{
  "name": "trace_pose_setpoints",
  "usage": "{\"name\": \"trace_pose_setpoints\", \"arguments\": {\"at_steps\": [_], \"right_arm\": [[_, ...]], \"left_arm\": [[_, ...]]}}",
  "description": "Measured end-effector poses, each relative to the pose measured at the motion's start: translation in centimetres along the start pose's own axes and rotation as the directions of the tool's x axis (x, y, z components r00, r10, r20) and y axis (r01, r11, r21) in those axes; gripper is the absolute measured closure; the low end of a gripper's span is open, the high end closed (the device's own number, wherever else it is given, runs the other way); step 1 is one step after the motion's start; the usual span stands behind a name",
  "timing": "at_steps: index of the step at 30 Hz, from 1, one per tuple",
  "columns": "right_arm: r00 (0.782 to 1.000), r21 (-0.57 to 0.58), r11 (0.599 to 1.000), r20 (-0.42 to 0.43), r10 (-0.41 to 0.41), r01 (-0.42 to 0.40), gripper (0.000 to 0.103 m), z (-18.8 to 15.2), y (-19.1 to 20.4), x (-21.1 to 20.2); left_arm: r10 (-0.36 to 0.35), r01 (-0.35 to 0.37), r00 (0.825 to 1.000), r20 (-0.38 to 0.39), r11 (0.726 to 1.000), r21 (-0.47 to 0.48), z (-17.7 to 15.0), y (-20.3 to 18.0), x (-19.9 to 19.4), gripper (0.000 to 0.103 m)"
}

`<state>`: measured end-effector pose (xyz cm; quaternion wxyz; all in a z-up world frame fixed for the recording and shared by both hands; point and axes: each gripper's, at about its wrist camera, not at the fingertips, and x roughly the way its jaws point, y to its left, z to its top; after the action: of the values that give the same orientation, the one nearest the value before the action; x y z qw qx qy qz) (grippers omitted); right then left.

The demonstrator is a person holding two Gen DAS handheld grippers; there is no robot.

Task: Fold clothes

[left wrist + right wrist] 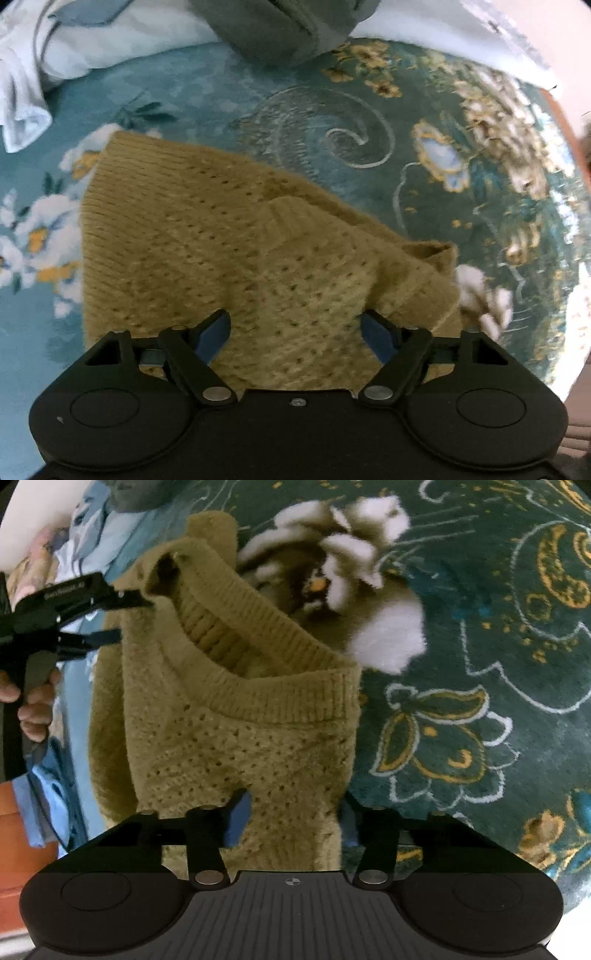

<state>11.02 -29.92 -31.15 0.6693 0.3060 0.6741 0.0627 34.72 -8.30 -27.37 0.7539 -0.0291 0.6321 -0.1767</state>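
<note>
- Left gripper (295, 325): jaws apart, blue pads either side of a bunched fold of the mustard knit sweater (207, 236). Knit sits between the pads; in the right wrist view the same gripper (129, 618) has its upper finger touching the sweater's shoulder edge and the lower finger just beside the knit. Whether the pads actually press the fabric cannot be told.
- Right gripper (291, 816): jaws part-way together, the body of the sweater (236, 738) filling the gap between the blue pads. Pads look to bear on the knit on both sides; grip on the sweater.
- A hand (33, 705) holds the left gripper's handle at the left edge of the right wrist view.
- Sweater position: on the teal floral bedspread (461, 229), directly ahead of both grippers and reaching under their fingertips.
- Orientation: ribbed neckline (280, 698) open and facing up in the right wrist view, running across between the two grippers. Long axis of the body runs from the neckline away to a ribbed hem (99, 177).
- Pale garments (44, 66) and a grey-green garment (284, 29) lie at the far edge of the bedspread, apart from the sweater.
</note>
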Motion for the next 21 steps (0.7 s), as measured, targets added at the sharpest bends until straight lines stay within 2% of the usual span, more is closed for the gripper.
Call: {"name": "trace_pose_setpoints", "arguments": {"at_steps": [3,6,7,8,9,10,11,14,17,21], "right_arm": [[1.000,0.005,1.000,-0.008,-0.008,0.008,0.075,0.0,0.1,0.0],[1.000,0.002,1.000,-0.014,-0.010,0.010,0.081,0.2,0.4,0.1],[1.000,-0.004,1.000,-0.016,-0.016,0.016,0.088,0.2,0.5,0.2],[1.000,-0.010,1.000,-0.017,-0.022,0.022,0.092,0.2,0.6,0.3],[0.999,-0.015,0.999,-0.016,-0.028,0.028,0.092,0.3,0.7,0.5],[0.999,-0.020,0.999,-0.016,-0.034,0.033,0.092,0.3,0.9,0.6],[0.999,-0.026,0.999,-0.015,-0.039,0.038,0.093,0.3,1.1,0.6],[0.999,-0.038,0.998,-0.010,-0.051,0.051,0.094,0.3,1.7,0.6],[0.998,-0.038,0.997,0.022,-0.064,0.065,0.094,0.2,2.3,0.2],[0.992,-0.042,0.996,0.095,-0.078,0.083,0.094,0.3,3.3,-1.2]], "left_arm": [[-0.063,0.063,0.998,0.002,0.998,-0.024,0.0,-0.1,0.0,0.047],[-0.100,0.102,0.995,0.019,0.989,-0.106,0.0,0.0,-0.2,0.048],[-0.112,0.114,0.993,0.025,0.985,-0.133,0.0,0.0,-0.3,0.050],[-0.124,0.127,0.992,0.032,0.979,-0.159,0.0,0.1,-0.4,0.057],[-0.130,0.135,0.991,0.039,0.973,-0.186,0.0,0.1,-0.5,0.063],[-0.123,0.131,0.991,0.049,0.969,-0.210,-0.1,0.2,-0.8,0.081],[-0.118,0.129,0.991,0.061,0.965,-0.227,-0.2,0.1,-1.1,0.090],[-0.139,0.162,0.985,0.105,0.952,-0.260,-0.8,0.1,-2.3,0.091],[-0.173,0.218,0.971,0.167,0.926,-0.307,-1.4,0.7,-3.9,0.092],[-0.207,0.324,0.931,0.302,0.850,-0.415,-2.9,2.3,-7.3,0.092]]}}
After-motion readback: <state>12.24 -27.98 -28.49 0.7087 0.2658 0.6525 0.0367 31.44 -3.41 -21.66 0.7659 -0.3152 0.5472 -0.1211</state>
